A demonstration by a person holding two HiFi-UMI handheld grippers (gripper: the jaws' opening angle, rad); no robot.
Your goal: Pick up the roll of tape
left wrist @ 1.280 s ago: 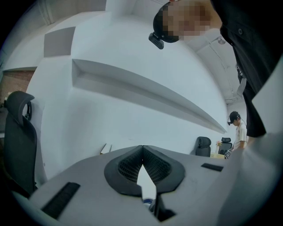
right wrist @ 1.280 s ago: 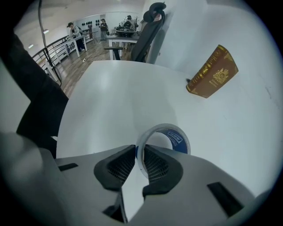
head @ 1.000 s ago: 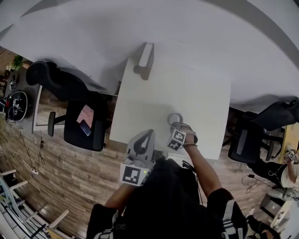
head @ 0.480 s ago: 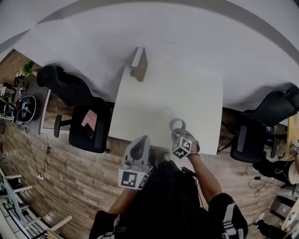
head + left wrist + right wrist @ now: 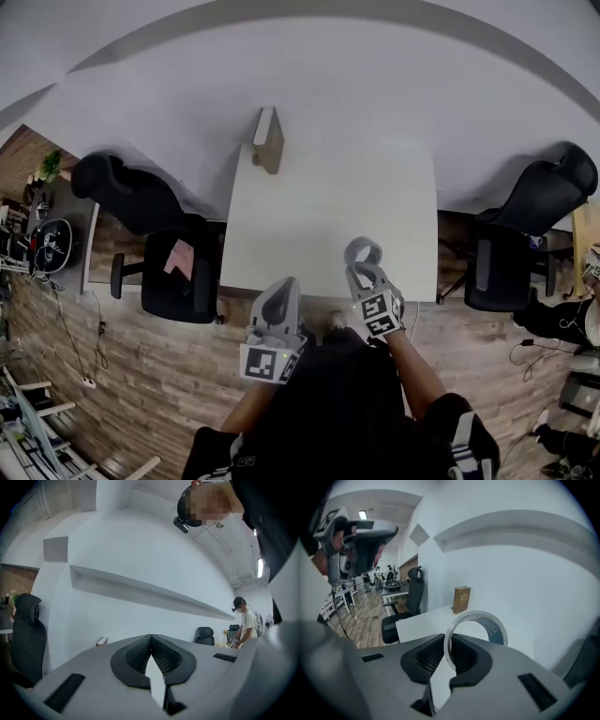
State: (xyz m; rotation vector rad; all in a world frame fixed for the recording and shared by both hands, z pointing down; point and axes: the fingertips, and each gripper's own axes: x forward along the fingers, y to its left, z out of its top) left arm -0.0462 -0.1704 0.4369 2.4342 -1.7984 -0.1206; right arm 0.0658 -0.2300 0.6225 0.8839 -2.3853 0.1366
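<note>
Roll of tape [image 5: 497,629]: thin grey ring, blue inside | right gripper [image 5: 446,660] jaws clamp rim | left gripper [image 5: 151,656] jaws together, empty

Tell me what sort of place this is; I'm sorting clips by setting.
Probably an office or lab: a white desk against a plain wall, black office chairs either side, and more desks with people beyond.

Bright, even indoor light; the white table [image 5: 328,202] and wall [image 5: 328,75] nearly wash out. A ceiling lamp [image 5: 362,515] glows. Strong fisheye bending, dark corners.
</note>
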